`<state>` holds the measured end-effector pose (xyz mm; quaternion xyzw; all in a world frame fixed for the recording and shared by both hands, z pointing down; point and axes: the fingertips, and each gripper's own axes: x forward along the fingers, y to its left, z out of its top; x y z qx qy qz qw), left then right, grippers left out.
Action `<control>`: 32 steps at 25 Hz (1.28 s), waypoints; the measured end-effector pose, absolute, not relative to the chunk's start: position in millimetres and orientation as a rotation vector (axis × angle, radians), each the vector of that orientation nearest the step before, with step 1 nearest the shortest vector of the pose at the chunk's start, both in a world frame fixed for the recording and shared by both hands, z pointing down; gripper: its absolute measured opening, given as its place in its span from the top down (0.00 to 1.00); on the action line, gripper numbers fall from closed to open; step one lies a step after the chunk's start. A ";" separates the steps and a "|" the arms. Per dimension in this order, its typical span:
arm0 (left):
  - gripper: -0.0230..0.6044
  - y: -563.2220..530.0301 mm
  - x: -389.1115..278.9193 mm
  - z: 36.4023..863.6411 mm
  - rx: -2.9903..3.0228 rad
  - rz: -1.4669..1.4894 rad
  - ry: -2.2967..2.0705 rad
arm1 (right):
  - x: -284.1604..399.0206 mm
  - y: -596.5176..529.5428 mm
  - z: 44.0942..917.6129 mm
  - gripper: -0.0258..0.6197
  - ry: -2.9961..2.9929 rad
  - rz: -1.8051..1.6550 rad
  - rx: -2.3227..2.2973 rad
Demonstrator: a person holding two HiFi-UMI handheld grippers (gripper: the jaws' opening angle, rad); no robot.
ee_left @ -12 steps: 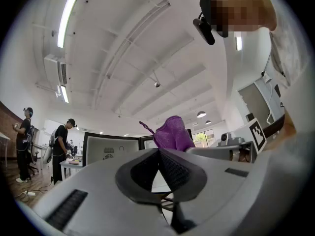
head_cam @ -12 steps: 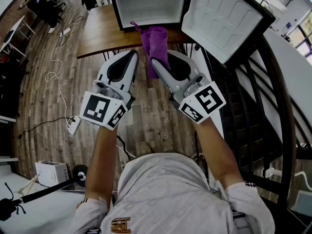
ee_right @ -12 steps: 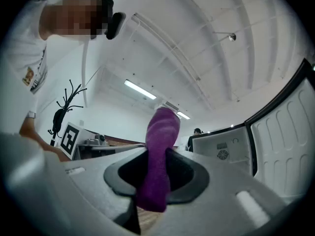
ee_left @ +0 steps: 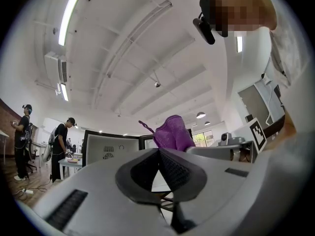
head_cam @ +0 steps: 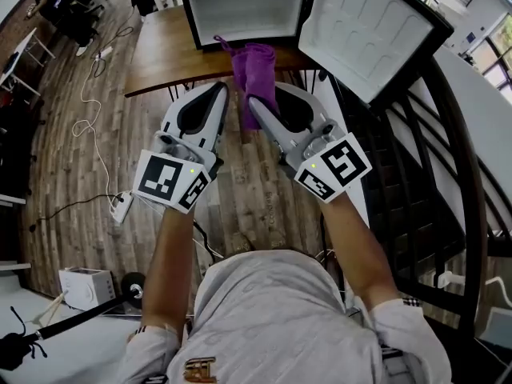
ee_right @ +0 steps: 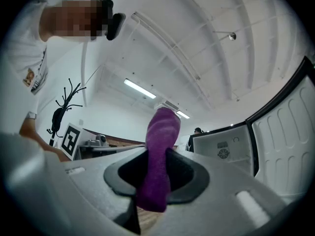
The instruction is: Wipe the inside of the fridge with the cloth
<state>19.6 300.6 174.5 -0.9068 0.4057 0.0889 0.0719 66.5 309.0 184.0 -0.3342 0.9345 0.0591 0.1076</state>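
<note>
A small black fridge (head_cam: pixel 244 10) stands on a wooden table (head_cam: pixel 164 54), its door (head_cam: pixel 364 30) swung wide to the right and its white inside bare. A purple cloth (head_cam: pixel 254 74) hangs in front of it, pinched in my right gripper (head_cam: pixel 258 106), which is shut on it. In the right gripper view the purple cloth (ee_right: pixel 160 156) runs up between the closed jaws. My left gripper (head_cam: pixel 218 93) sits just left of the cloth, shut with nothing in it; the purple cloth (ee_left: pixel 172 133) shows beyond its tip.
A dark metal stair rail (head_cam: pixel 416 174) curves along the right. Cables (head_cam: pixel 88 118) and a power strip (head_cam: pixel 122 205) lie on the wood floor at left. People (ee_left: pixel 61 141) stand at a far table in the left gripper view.
</note>
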 end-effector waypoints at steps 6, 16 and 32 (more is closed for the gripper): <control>0.96 290.8 8.1 178.1 -2.730 0.288 1.209 | 53.3 302.3 186.1 0.80 2.752 0.176 -0.996; 0.96 272.9 -39.5 183.8 -2.738 0.324 1.175 | 10.7 289.7 189.3 0.80 2.752 0.203 -1.050; 0.96 194.1 -70.2 210.8 -2.738 0.317 1.215 | -12.3 211.2 216.2 0.80 2.788 0.180 -1.082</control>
